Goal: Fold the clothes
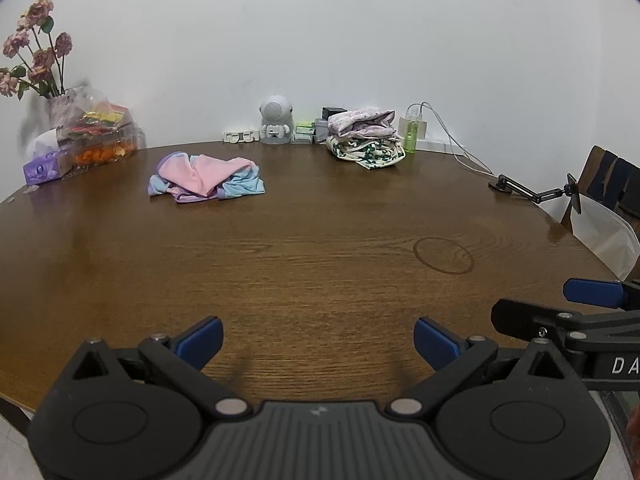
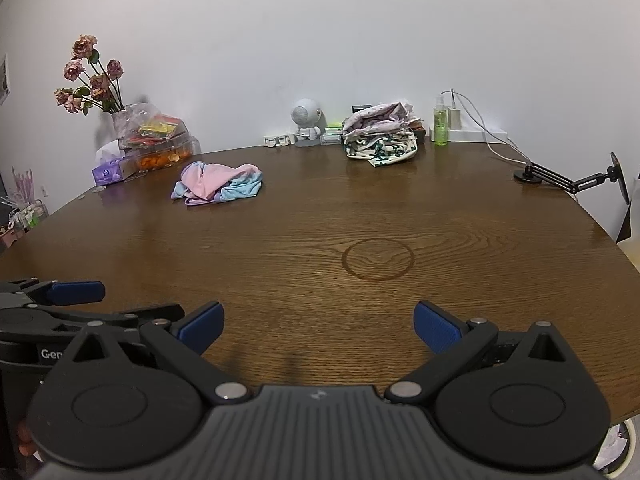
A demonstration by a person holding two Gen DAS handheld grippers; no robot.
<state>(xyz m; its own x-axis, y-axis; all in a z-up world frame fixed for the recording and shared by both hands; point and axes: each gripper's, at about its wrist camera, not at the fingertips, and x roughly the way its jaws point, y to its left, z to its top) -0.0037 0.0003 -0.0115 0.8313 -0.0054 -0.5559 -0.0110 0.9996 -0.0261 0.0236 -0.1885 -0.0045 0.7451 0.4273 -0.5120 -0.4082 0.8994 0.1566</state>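
A crumpled pink, light-blue and lilac garment (image 1: 206, 178) (image 2: 218, 184) lies on the far left part of the brown wooden table (image 1: 312, 264) (image 2: 320, 216). A stack of folded clothes (image 1: 366, 136) (image 2: 380, 136), floral on top and green-patterned below, rests at the far edge by the wall. My left gripper (image 1: 318, 340) hovers open over the near table edge, nothing between its blue pads. My right gripper (image 2: 318, 326) is open too, beside it at the near edge and empty. Each gripper shows at the side of the other's view.
At the back left stand a vase of dried roses (image 1: 38, 56), a clear box of snacks (image 1: 102, 136) and a purple tissue box (image 1: 44, 168). A small white robot figure (image 1: 276, 120), a green spray bottle (image 1: 410, 134), a charger with cable (image 2: 454, 116) and a black phone stand (image 1: 536, 194) line the back and right.
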